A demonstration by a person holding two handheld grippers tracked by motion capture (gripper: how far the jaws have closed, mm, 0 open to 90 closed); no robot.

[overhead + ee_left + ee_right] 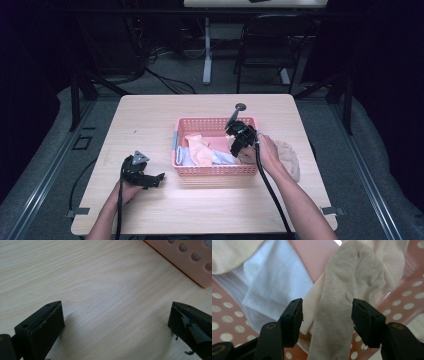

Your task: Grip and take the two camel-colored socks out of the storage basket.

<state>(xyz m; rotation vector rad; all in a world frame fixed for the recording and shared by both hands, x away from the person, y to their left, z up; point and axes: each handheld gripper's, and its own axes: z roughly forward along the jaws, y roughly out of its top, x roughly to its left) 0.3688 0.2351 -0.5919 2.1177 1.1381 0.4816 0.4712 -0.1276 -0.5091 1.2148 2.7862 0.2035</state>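
Near edge of the light wooden desk (165,200): the left tool (156,180) lies low over the bare wood, jaws spread wide with nothing between them, just short of the pink perforated plastic basket (215,170). Mid-desk: the right tool (326,315) dips into the basket's right end. Its jaws stand half apart on either side of a grey-beige knitted sock (337,315); a gap shows at the pads, so the sock lies between them without being pinched. The sock drapes over the basket's wall. Beside it in the basket lie a pale blue folded cloth (275,287) and a cream ribbed sock (387,262). Farther right, outside the basket, a beige cloth heap (290,157) rests on the desk.
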